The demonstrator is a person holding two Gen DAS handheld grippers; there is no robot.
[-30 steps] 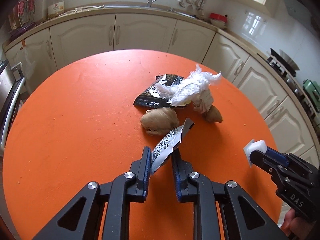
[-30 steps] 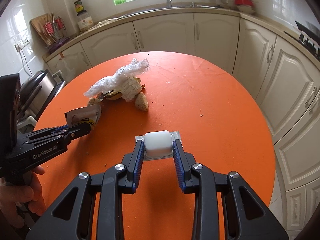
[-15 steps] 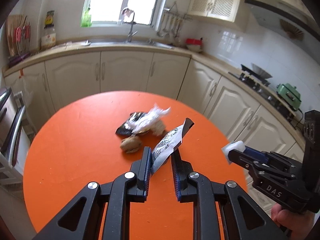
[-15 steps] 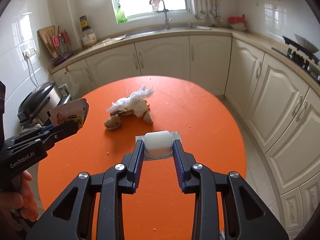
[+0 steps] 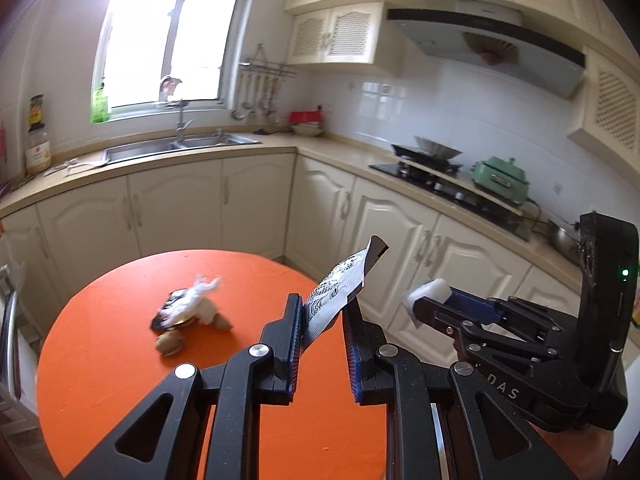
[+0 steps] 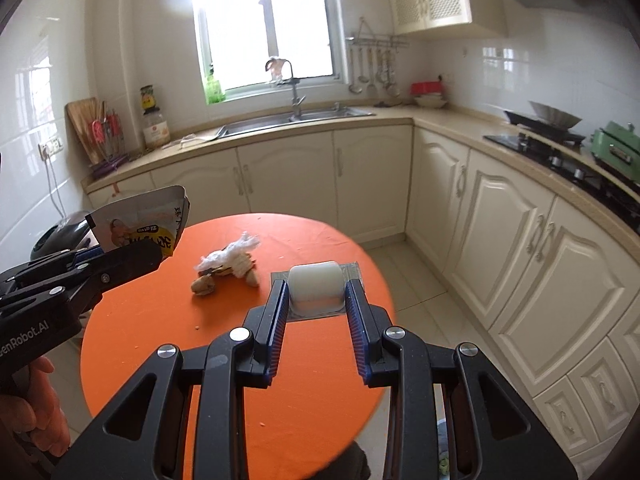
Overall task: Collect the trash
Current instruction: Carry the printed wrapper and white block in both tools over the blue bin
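Up above the round orange table, both grippers carry trash. The left gripper is clenched on a flat, glossy wrapper, printed in fine black and white on the side its own camera sees; the torn top end sticks up past the blue ribbed pads. From the right wrist view the same wrapper shows a shiny foil inside and a yellow printed face, held out over the table's left edge.

The right gripper is grasping a small white plastic tub, smooth and rounded like a cushion, with a thin flat rim around its base, pinched between the pads. The left wrist view catches that tub from the side, at the tips of the black fingers.

Well apart from both, a small heap of trash lies on the matte tabletop: crumpled clear plastic film, a dark shiny packet beneath it, and lumpy brown scraps just beside them.
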